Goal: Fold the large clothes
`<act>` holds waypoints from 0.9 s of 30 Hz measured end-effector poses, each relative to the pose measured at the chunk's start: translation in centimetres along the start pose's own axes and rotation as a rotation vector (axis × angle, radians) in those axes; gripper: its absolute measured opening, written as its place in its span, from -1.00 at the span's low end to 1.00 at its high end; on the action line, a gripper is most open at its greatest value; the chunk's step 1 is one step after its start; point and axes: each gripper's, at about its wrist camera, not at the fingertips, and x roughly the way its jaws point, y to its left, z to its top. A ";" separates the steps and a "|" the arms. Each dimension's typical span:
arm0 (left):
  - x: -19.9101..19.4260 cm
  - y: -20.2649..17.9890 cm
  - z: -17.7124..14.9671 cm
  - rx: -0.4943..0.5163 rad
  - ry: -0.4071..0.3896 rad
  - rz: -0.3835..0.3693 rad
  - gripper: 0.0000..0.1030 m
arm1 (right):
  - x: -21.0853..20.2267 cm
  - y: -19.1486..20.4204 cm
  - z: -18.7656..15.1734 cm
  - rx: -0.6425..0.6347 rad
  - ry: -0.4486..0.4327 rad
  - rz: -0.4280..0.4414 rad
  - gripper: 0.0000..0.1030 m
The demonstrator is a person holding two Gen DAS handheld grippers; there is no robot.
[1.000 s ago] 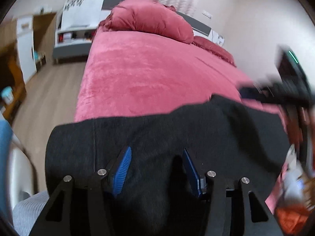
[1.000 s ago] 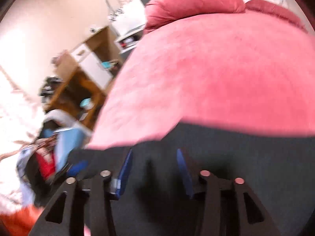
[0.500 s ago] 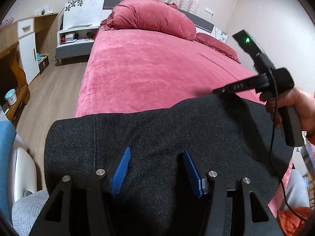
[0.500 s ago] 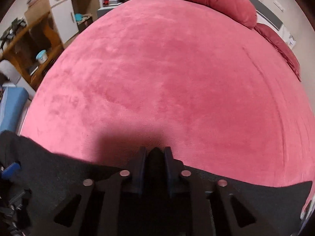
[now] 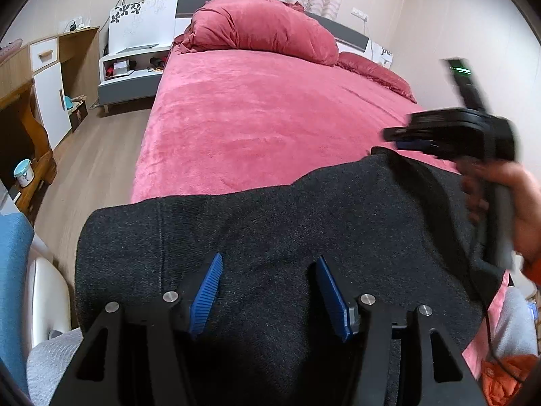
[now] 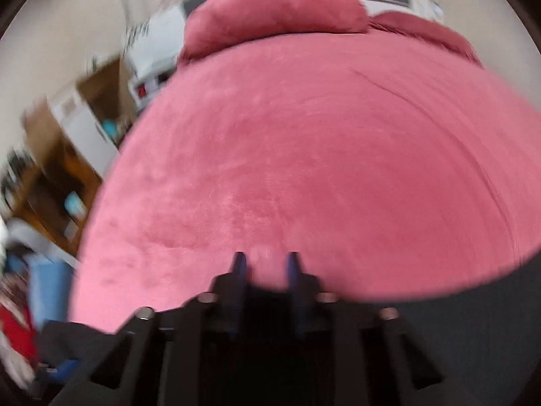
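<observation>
A large black knitted garment [image 5: 287,223] lies across the near end of the pink bed [image 5: 257,118]. My left gripper [image 5: 268,270] is open right over the black cloth, its blue pads spread apart. My right gripper [image 5: 402,138] is at the garment's far right corner in the left wrist view. In the blurred right wrist view my right gripper [image 6: 265,264] has its jaws a narrow way apart, pink bed [image 6: 304,155] showing between the tips, and the black garment [image 6: 466,331] lies below it.
A big pink duvet roll [image 5: 263,30] and a pillow [image 5: 375,71] lie at the head of the bed. A white nightstand [image 5: 132,67] and a wooden desk [image 5: 30,101] stand to the left. A blue chair [image 5: 13,270] is at the near left.
My right gripper was shut on the garment's edge half a second ago; now its jaws have parted and it has lifted slightly. My left gripper has stayed open over the cloth.
</observation>
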 end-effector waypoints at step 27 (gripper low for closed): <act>2.7 0.3 1.8 0.031 0.016 0.149 0.11 | -0.4 0.7 -5.4 -0.306 0.022 -0.049 0.01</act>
